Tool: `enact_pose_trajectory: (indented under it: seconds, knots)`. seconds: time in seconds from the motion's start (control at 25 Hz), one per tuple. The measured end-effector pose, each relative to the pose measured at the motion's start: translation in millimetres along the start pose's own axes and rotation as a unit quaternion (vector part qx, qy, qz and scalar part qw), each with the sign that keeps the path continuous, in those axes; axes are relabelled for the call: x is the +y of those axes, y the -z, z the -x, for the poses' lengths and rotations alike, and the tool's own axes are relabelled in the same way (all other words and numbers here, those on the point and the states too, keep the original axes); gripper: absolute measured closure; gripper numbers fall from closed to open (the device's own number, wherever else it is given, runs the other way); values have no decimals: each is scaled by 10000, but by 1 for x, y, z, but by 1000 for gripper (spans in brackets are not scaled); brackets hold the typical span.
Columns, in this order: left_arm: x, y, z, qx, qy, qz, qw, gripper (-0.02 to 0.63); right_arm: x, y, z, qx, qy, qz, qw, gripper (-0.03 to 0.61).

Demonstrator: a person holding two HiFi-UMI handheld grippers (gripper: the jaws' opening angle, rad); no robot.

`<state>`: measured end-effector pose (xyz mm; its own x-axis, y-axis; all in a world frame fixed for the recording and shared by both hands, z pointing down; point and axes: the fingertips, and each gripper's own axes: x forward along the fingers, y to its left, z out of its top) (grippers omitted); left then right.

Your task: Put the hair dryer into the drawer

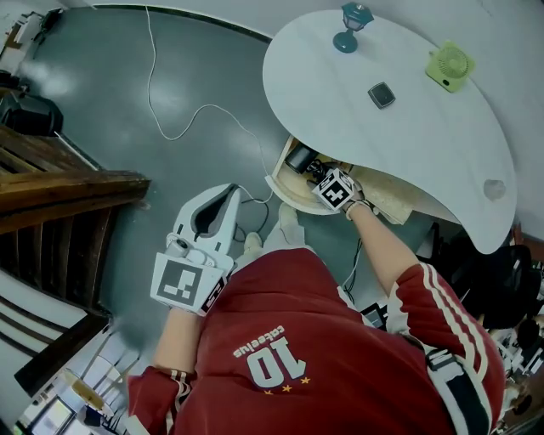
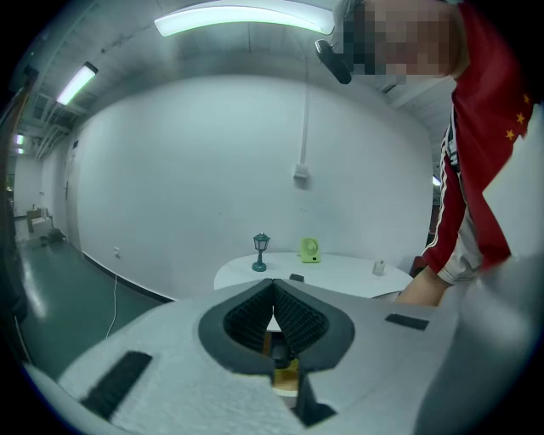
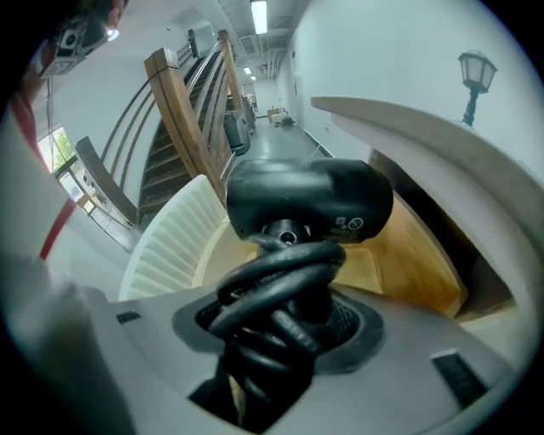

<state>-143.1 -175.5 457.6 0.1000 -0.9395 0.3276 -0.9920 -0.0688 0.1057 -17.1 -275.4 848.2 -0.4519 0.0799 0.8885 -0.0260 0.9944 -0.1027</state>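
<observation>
Gripping the black hair dryer [image 3: 310, 200] by its handle, the right gripper [image 1: 316, 174] has its 2 jaws clamped on the thick rubbery cord wound round that handle. From the right gripper view the dryer's rounded barrel lies crosswise, its long axis running left to right, with the handle coming back from it into the jaws (which end is the nozzle I cannot tell). It hangs in the mouth of the open drawer [image 1: 276, 183], over the pale wooden floor inside; whether it touches that wood is unclear. A small white label with a round symbol sits on the barrel's underside, too fine to read. The drawer front is a curved, white, ribbed panel, tucked under the smooth white table [image 1: 382, 136], which has a rounded, bean-like outline. On the tabletop stand a teal miniature street lamp [image 1: 351, 25], a lime-green fan [image 1: 450, 66] and a small dark square object [image 1: 382, 95]. The left gripper [image 1: 229, 195] is held well apart over the grey floor [image 1: 102, 93], its white matte jaws pressed together on nothing. The person's red jersey [image 1: 340, 306] carries a white 10 above 3 small stars, with a word I cannot read reliably.
</observation>
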Motion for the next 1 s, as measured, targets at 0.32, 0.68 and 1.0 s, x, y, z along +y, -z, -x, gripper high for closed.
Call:
enact_pose_trajectory:
  seconds: [0.32, 0.68, 1.0]
  knots:
    - [8, 8, 4, 115, -146, 23, 9998, 614, -29, 3, -19, 194, 299, -272, 9990, 341]
    - [13, 14, 6, 196, -242, 17, 9995, 614, -55, -4, -25, 117, 1059, -643, 9922, 339]
    - [13, 17, 2, 244, -272, 7, 9993, 614, -54, 20, -40, 618, 1197, -276, 9905, 334]
